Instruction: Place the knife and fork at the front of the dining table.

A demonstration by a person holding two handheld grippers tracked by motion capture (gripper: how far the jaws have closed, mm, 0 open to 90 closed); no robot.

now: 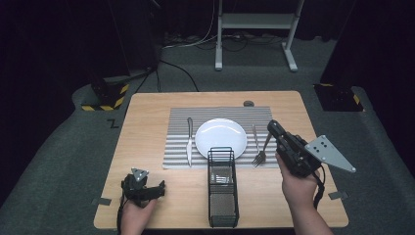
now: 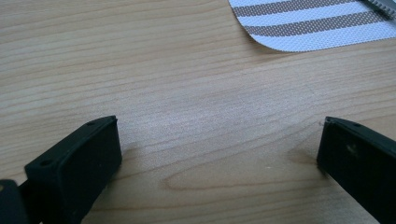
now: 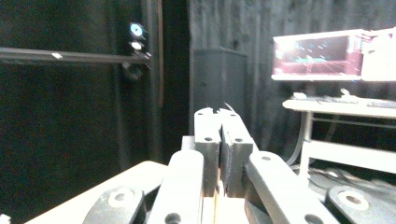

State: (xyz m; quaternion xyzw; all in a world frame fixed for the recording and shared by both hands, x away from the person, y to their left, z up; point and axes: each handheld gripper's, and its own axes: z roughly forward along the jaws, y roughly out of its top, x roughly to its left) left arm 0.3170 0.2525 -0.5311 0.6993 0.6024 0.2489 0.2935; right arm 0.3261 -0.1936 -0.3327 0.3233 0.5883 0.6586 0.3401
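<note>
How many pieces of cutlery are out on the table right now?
3. A knife lies on the placemat left of the plate, one fork lies right of it, and another fork hangs from the right tongs. The mesh caddy may hide more.

The table (image 1: 147, 122) is smooth, pale wood with a soft shine. The striped mat (image 1: 178, 147) looks like woven cloth. The plate (image 1: 220, 137) is white and glossy. The knife (image 1: 189, 142) and fork (image 1: 261, 149) are shiny metal. The basket (image 1: 222, 188) is black wire, maybe metal.
</note>
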